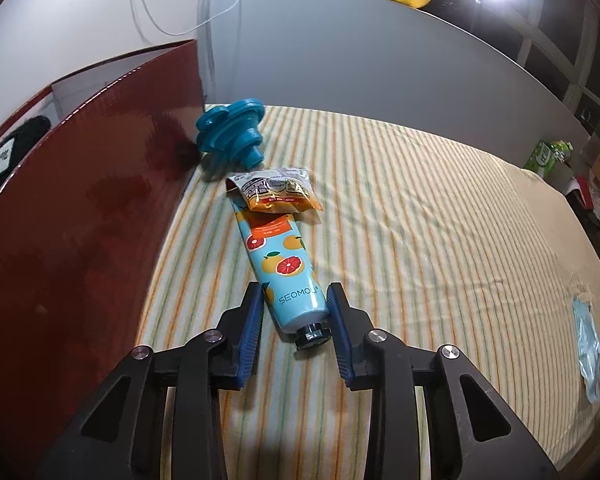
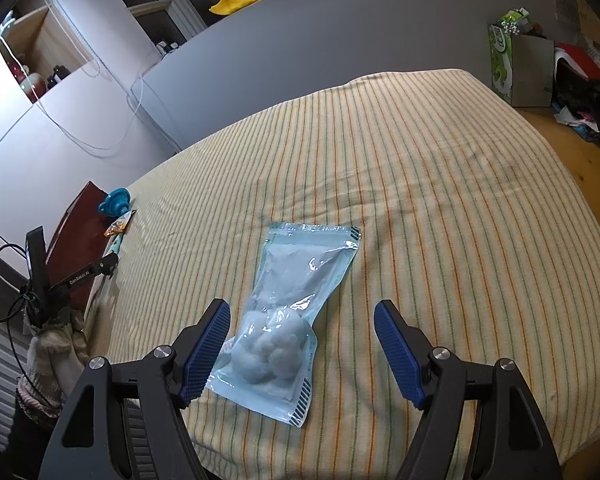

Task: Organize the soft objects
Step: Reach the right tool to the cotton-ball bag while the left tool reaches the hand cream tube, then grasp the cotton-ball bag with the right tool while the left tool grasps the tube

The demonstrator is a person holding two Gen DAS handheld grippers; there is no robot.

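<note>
Left tool (image 1: 294, 312) open, pads straddling tube (image 1: 284, 272) cap end (no contact visible); right tool (image 2: 300, 344) wide open around cotton bag (image 2: 296, 304) on bed (image 2: 460, 208).

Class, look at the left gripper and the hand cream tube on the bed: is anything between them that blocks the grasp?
Nothing visible does. The left gripper is open with the hand cream tube lying between its fingers. An orange snack packet overlaps only the tube's far end.
</note>
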